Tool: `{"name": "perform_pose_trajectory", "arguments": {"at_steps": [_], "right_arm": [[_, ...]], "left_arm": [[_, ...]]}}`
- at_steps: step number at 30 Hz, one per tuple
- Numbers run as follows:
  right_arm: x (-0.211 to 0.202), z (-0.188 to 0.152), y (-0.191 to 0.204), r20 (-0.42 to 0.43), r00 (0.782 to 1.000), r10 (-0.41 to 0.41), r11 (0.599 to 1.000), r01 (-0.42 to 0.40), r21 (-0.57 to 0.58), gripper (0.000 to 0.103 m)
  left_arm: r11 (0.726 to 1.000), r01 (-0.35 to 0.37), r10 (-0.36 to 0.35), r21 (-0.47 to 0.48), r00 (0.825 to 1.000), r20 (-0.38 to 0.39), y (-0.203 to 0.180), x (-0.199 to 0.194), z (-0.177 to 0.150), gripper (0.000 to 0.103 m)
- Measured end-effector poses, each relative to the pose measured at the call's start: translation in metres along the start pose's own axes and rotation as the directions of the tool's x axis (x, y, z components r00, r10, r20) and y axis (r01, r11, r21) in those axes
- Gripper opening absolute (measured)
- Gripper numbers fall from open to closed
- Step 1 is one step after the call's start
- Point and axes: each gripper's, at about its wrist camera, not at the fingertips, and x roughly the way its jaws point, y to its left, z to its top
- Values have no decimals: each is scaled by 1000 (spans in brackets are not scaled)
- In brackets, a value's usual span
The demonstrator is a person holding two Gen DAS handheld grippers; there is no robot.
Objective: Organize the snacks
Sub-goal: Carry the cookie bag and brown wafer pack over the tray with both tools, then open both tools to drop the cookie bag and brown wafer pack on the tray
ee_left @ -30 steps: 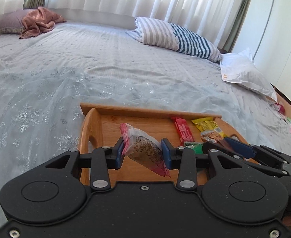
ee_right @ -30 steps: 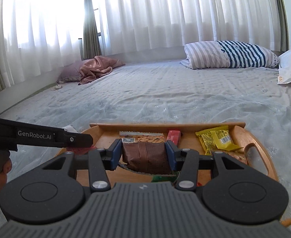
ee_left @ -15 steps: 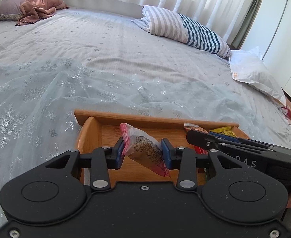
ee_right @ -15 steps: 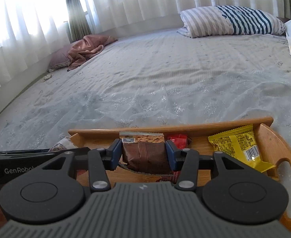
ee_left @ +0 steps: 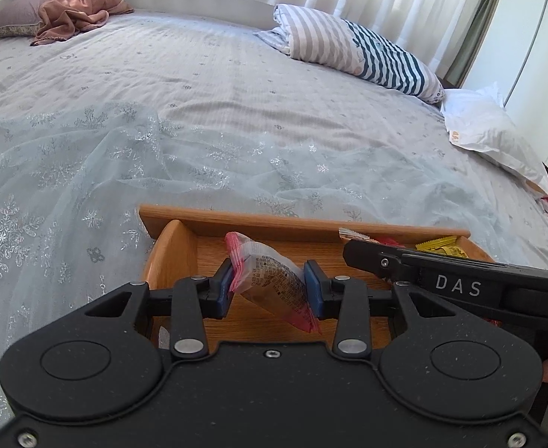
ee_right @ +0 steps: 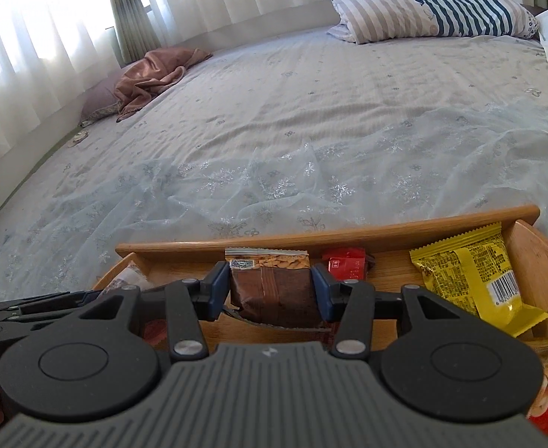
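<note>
A wooden tray (ee_left: 236,220) (ee_right: 348,231) with handles lies on the bed. My left gripper (ee_left: 268,285) is shut on a clear snack packet with pink ends (ee_left: 274,280), held tilted over the tray's left part. My right gripper (ee_right: 270,289) is shut on a brown peanut snack packet (ee_right: 274,287), held above the tray's middle. In the tray lie a yellow packet (ee_right: 475,280) at the right and a red packet (ee_right: 345,263) behind the brown one. The right gripper's body (ee_left: 457,283) crosses the left wrist view at right.
The bed carries a grey-blue snowflake cover (ee_left: 87,171). A striped pillow (ee_left: 352,48) and a white bag (ee_left: 490,138) lie far right, a pink cloth on a pillow (ee_left: 76,11) far left. More packets (ee_right: 542,392) sit at the tray's near right.
Both grippers have tilted down and moved closer over the tray, each still holding its packet. The right gripper's body has moved further into the left wrist view.
</note>
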Motion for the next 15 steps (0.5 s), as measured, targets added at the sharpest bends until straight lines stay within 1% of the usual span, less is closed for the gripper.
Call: {"name": "perform_pose_trajectory", "arguments": {"at_steps": [2, 5, 6, 7, 8, 10, 12, 14, 15], "right_arm": [[2, 0, -1, -4, 1000, 4, 1000, -4, 10, 53], [4, -1, -1, -1, 1000, 10, 1000, -10, 17, 58], [4, 0, -1, 1, 1000, 10, 1000, -10, 17, 57], [4, 0, 0, 4, 1000, 10, 1000, -10, 16, 58], [4, -1, 0, 6, 1000, 9, 1000, -9, 13, 60], [3, 0, 0, 14, 1000, 6, 1000, -6, 17, 68], [1, 1, -2, 19, 1000, 13, 1000, -13, 25, 68], [-3, 1, -3, 29, 1000, 12, 999, -13, 30, 68], [-5, 1, -3, 33, 999, 14, 999, -15, 31, 68]], "left_arm": [[1000, -6, 6, 3, 1000, 2, 0, 0, 0, 38], [1000, -15, 15, 7, 1000, 4, 1, 1, -1, 41], [1000, -16, 15, 7, 1000, 5, 1, 1, -1, 41], [1000, -15, 14, 5, 1000, 10, 2, 1, -1, 39], [1000, -12, 12, -2, 1000, 11, 3, 0, -1, 39], [1000, -4, 5, -14, 1000, 15, 4, -1, 0, 39], [1000, -11, 11, -13, 1000, 22, 5, -2, 1, 44], [1000, -23, 23, -3, 999, 33, 3, -6, 1, 51], [1000, -27, 27, 5, 999, 41, 2, -8, 2, 53]]}}
